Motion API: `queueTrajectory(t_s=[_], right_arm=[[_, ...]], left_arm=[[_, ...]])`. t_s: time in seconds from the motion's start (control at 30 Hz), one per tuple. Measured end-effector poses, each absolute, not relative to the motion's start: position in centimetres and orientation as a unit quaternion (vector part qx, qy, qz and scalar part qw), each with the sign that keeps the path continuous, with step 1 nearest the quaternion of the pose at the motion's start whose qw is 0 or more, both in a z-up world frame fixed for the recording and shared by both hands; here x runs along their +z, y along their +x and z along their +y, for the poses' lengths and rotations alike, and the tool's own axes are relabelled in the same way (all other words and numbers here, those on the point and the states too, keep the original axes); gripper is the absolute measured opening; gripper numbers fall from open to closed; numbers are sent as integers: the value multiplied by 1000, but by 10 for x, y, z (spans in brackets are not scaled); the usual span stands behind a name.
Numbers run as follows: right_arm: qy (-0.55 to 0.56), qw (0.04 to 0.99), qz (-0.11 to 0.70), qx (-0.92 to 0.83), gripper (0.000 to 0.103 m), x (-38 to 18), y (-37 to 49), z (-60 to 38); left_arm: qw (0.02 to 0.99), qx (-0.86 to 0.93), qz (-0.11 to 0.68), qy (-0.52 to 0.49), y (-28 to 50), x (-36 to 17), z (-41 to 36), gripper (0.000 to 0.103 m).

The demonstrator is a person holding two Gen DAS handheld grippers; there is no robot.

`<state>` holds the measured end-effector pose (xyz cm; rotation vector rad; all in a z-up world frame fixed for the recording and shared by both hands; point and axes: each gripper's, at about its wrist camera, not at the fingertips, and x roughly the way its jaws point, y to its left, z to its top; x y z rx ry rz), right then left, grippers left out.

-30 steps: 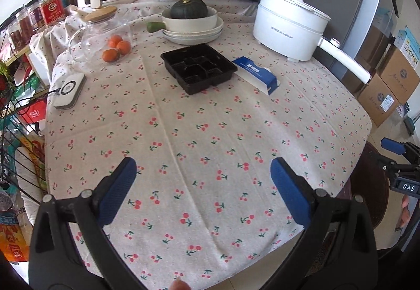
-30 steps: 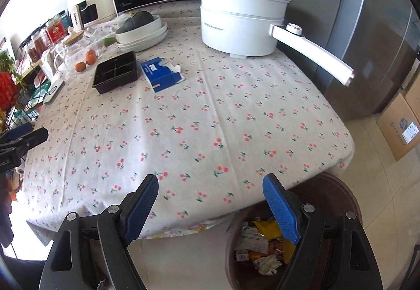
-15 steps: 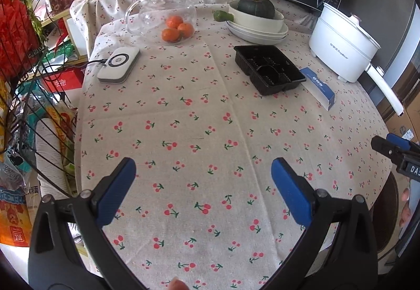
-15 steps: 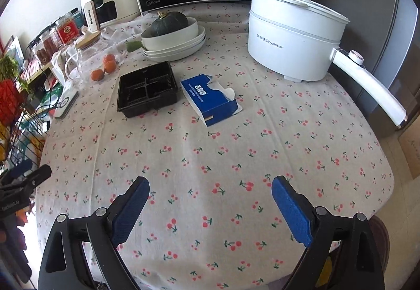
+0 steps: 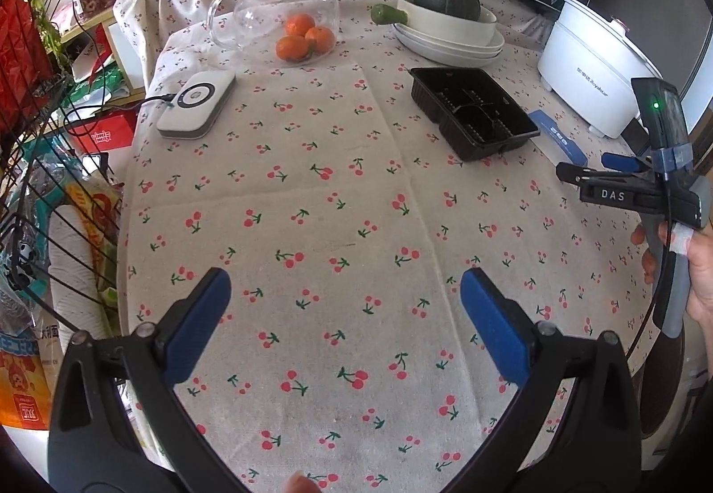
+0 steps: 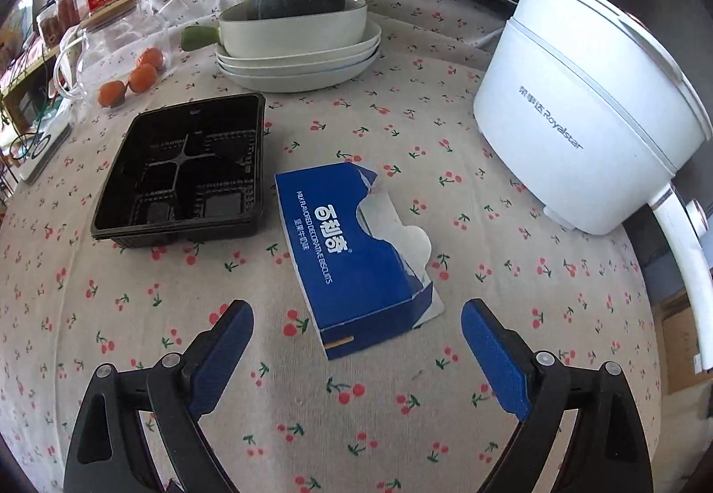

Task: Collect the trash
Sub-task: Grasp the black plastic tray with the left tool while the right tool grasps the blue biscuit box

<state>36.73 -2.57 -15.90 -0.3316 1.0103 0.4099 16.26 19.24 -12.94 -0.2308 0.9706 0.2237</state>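
A torn blue biscuit box (image 6: 347,252) lies flat on the cherry-print tablecloth (image 6: 401,426). A black plastic compartment tray (image 6: 178,176) sits just left of it. My right gripper (image 6: 356,314) hovers over the box's near end, open wide, its blue pads (image 6: 223,359) apart from the cardboard on both sides. My left gripper (image 5: 343,283) is open over bare cloth, well short of the tray (image 5: 472,112) and the box (image 5: 557,136). In the left wrist view a hand (image 5: 699,270) holds the right gripper at the right edge.
A white electric pot (image 6: 579,114) with a long handle stands right of the box. Stacked plates with a pumpkin (image 6: 298,25), a glass jar with oranges (image 5: 276,16) and a white charger pad (image 5: 196,105) sit further back. A wire rack (image 5: 44,181) stands at the left, and a brown bin (image 5: 664,381) beyond the table's right edge.
My right gripper swung from above the bin at the table's edge to over the blue box, its jaws slightly wider. My left gripper shifted and rolled, still open.
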Motion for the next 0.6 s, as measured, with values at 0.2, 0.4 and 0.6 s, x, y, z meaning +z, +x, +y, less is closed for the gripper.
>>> queueTrajectory(t_s=[0.2,0.4,0.6], right_arm=[[-136,835,484,222,87,-174,389,-19],[-135,820,484,272,57,-167,380,-16],[-133,823,483,266,49,-150,363,-45]], left_arm=[[870,105,470,-105,177,-136,181,102],[862,94,480,-130,215,-139,180,102],[872,79,459,-150,262,-128,173,102]])
